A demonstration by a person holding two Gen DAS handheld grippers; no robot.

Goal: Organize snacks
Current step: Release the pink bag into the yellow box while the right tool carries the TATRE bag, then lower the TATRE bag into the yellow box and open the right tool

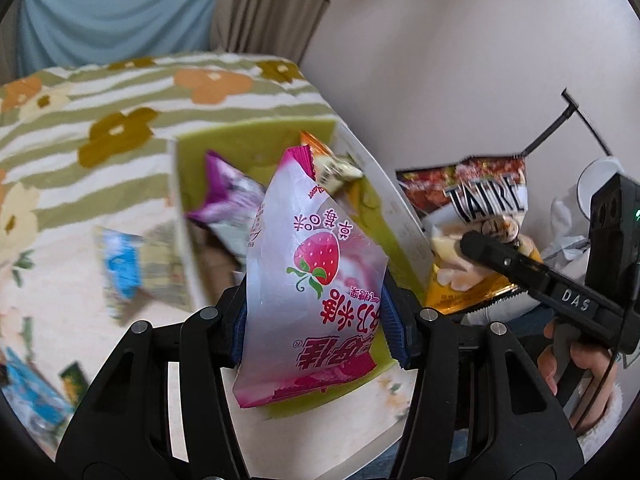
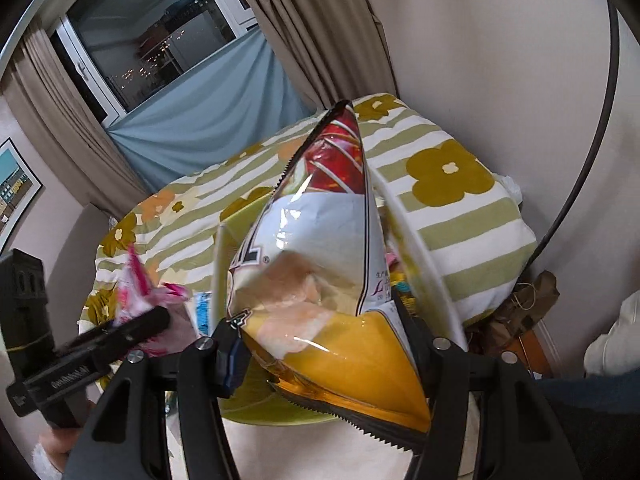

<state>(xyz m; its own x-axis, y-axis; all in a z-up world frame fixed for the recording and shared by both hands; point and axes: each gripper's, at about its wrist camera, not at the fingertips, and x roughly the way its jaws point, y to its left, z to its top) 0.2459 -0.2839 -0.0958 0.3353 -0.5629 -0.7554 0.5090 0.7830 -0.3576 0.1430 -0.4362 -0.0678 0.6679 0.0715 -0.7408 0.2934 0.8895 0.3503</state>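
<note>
"TAIRE" on chip bag [image 1: 486, 200]; "DAS" on right tongs [image 1: 476, 246].

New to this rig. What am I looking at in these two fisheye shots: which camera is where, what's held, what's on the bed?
No robot: a person holds a two-finger gripper in each hand, with a camera on each looking along its fingers. The left wrist view shows the left gripper clamped on a pink strawberry snack bag; the right wrist view shows the right gripper clamped on a yellow chip bag. Both hang over a white box with a green lining, already holding a few packets, on a flowered bedspread. A blue packet lies loose beside the box.
</note>
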